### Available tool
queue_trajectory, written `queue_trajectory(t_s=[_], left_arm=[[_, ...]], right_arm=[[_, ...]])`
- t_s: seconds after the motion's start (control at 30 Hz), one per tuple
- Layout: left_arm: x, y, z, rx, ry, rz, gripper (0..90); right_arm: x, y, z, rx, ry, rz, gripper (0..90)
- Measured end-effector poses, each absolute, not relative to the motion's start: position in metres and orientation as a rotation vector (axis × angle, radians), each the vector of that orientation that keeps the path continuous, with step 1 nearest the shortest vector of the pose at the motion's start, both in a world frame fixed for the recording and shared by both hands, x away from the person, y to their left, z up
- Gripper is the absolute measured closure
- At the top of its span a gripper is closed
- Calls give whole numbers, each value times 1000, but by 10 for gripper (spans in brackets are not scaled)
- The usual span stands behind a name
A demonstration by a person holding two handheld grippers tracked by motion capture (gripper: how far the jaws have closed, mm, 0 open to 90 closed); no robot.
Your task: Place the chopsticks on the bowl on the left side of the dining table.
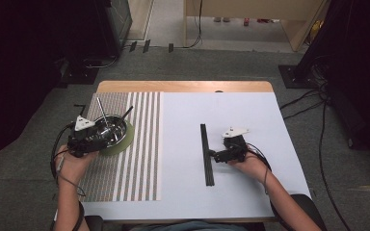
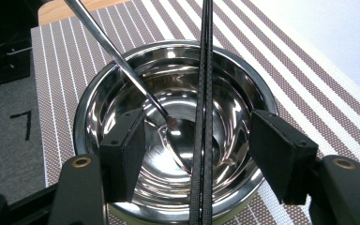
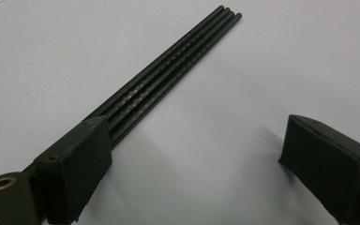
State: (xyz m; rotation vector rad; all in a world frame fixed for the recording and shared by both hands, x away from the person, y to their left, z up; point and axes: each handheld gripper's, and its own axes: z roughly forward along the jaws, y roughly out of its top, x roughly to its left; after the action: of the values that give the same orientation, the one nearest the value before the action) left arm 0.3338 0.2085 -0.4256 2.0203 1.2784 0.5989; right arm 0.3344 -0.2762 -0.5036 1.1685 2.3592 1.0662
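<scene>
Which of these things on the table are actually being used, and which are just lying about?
In use:
- steel bowl under the open left gripper
- spoon and black chopsticks resting in it
- bundle of black chopsticks on the table, beside the open right gripper

Just there:
- striped placemat
- green coaster beneath the bowl
- floor cables

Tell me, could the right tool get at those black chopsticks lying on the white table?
Probably yes: the right tool lies beside the black chopsticks, jaws open, one pad against them and bare white table around.
</scene>
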Motion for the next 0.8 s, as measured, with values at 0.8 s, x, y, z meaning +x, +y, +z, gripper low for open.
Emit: queue_trajectory(t_s=[0.8], left_arm=[[313, 228, -430, 1985, 1326, 635, 359]], right_arm=[[334, -276, -504, 1161, 2360, 1056, 83]])
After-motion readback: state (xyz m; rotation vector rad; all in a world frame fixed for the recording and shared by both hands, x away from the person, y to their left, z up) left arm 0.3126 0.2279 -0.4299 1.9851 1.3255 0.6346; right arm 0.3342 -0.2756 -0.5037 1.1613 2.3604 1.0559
